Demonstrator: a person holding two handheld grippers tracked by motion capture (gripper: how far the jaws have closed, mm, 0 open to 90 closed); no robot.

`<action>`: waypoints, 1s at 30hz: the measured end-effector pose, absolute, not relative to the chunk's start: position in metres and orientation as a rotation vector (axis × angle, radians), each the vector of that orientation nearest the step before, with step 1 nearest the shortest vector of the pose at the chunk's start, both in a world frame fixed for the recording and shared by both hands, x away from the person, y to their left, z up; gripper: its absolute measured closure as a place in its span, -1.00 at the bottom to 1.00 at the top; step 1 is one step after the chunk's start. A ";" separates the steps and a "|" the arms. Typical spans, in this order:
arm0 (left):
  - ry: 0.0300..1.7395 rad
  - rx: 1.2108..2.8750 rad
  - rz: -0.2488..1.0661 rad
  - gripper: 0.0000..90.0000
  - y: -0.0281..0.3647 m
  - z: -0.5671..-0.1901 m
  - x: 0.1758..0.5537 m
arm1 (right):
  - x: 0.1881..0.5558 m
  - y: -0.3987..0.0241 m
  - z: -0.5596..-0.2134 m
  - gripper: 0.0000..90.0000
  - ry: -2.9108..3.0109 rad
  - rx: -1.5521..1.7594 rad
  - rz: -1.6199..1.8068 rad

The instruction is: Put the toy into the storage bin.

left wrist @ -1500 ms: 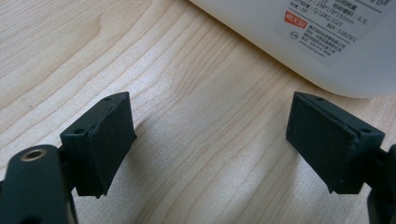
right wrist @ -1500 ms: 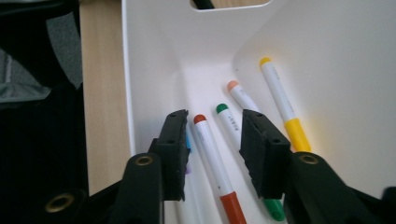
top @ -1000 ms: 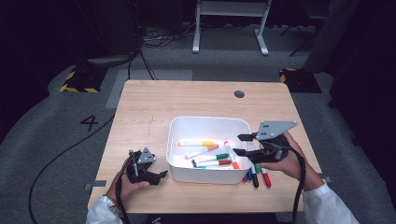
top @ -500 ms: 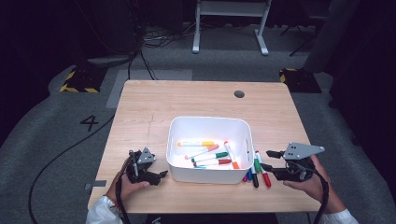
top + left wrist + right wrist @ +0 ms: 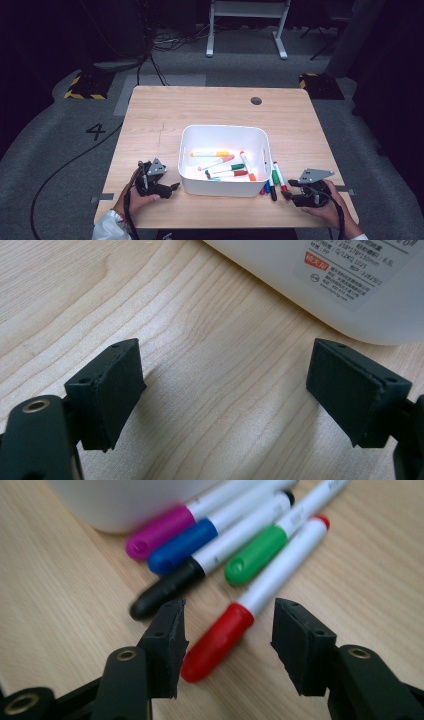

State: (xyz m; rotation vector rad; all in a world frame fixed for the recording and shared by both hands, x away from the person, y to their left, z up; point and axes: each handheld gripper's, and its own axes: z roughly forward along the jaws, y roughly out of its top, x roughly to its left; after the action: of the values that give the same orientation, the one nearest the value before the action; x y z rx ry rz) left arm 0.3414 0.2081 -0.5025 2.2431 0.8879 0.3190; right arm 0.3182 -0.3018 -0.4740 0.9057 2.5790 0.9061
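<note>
The right gripper has its jaws released astride the red-capped white marker on the wooden desk; closing off-centre could nudge the neighbouring green-capped marker away. The left gripper rests released.

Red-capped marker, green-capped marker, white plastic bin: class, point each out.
Red-capped marker (image 5: 216,642), right gripper view, on its cap.
Green-capped marker (image 5: 255,556), right gripper view, on its cap.
White plastic bin (image 5: 186,145), high view, on its left rim.

Right gripper jaws apart astride red-capped marker, pads not touching; black-capped marker alongside
</note>
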 end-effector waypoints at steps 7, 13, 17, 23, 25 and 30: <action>0.887 2.243 0.316 -0.66 0.208 -0.503 0.341 | 0.324 -0.316 -0.485 0.38 2.518 1.051 0.907; 0.886 2.246 0.316 -0.66 0.208 -0.502 0.341 | 0.328 -0.326 -0.486 0.61 2.435 1.124 0.885; 0.885 2.246 0.316 -0.66 0.208 -0.502 0.341 | 0.331 -0.332 -0.486 0.67 2.397 1.160 0.890; 0.884 2.247 0.319 -0.66 0.208 -0.502 0.341 | 0.335 -0.338 -0.487 0.67 2.367 1.167 0.888; 0.887 2.244 0.316 -0.66 0.208 -0.503 0.341 | 0.336 -0.340 -0.485 0.67 2.355 1.169 0.903; 0.887 2.244 0.316 -0.66 0.208 -0.503 0.341 | 0.336 -0.348 -0.472 0.67 2.308 1.180 0.959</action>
State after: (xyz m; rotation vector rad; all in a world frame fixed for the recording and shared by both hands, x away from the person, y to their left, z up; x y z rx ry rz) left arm 0.3413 0.2081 -0.5025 2.2437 0.8875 0.3159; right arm 0.3356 -0.3475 -0.4723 1.1801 2.3077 0.9593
